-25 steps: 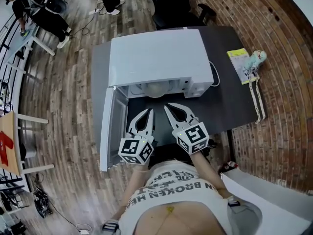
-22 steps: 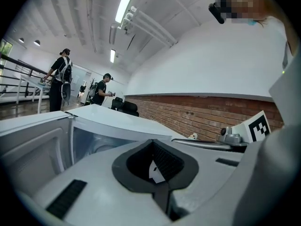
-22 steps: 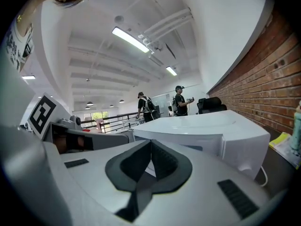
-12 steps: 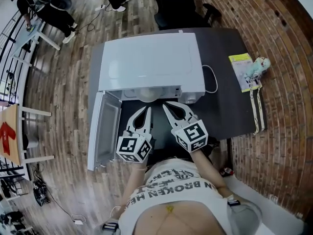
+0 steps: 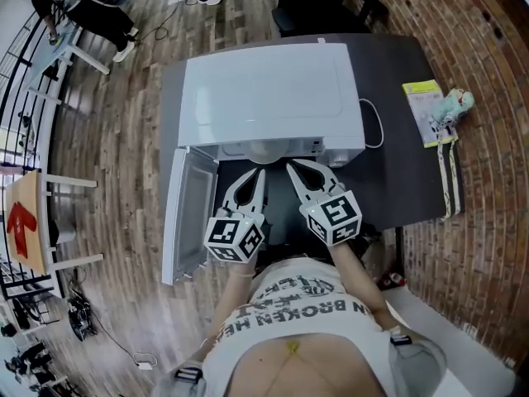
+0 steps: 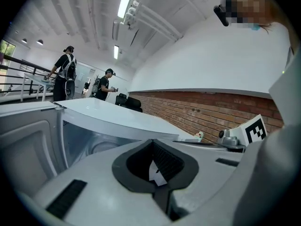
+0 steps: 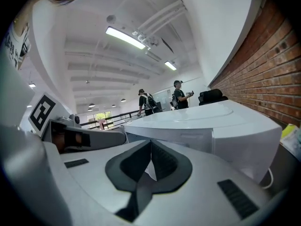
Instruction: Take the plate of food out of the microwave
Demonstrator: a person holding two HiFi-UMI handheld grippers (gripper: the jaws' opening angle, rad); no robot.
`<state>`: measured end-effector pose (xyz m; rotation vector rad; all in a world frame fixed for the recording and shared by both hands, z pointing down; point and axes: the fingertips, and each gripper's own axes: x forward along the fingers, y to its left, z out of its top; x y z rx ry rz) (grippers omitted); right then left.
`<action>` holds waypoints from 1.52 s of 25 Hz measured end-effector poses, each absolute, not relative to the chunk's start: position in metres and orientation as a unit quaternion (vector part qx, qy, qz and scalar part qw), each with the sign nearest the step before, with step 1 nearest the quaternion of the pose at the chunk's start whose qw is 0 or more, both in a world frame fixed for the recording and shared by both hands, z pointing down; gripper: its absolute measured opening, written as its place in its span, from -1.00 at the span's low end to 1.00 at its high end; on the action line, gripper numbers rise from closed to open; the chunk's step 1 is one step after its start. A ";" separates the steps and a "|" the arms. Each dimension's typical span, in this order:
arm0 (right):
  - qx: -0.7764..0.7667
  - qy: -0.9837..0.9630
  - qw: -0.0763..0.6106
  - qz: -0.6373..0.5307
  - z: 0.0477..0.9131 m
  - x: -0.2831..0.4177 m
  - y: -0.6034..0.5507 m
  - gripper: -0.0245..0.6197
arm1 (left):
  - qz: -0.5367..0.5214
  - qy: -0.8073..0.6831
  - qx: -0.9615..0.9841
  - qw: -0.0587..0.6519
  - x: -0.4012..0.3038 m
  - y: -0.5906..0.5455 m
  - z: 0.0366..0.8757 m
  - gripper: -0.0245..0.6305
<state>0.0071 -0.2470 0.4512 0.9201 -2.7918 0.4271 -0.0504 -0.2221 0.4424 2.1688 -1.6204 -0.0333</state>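
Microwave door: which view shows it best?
Head view: the open microwave door shows whole from above, swung out toward the picture's left. Left gripper view catches only part of its inner face at the frame's left. Right gripper view shows none of it.

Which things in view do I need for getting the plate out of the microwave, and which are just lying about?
For the job:
- microwave, with its open door
- plate inside it
- left gripper and right gripper, jaws shut, holding nothing

Lying about:
- yellow booklet on the table's right end
- small toy beside it
- black chair behind the table
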 end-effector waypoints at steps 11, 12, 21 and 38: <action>0.359 -0.915 0.105 0.153 0.467 -0.022 -0.257 -0.90 | 0.001 -0.547 0.804 0.234 -0.092 -0.239 0.459 -0.91; 0.361 -0.913 0.107 0.155 0.469 -0.024 -0.258 -0.90 | 0.001 -0.545 0.805 0.235 -0.095 -0.240 0.461 -0.91; 0.371 -0.906 0.121 0.161 0.480 -0.044 -0.266 -0.90 | 0.010 -0.539 0.806 0.243 -0.119 -0.249 0.472 -0.91; 0.389 -0.883 0.185 0.188 0.558 -0.033 -0.302 -0.90 | 0.065 -0.551 0.784 0.278 -0.129 -0.279 0.548 -0.90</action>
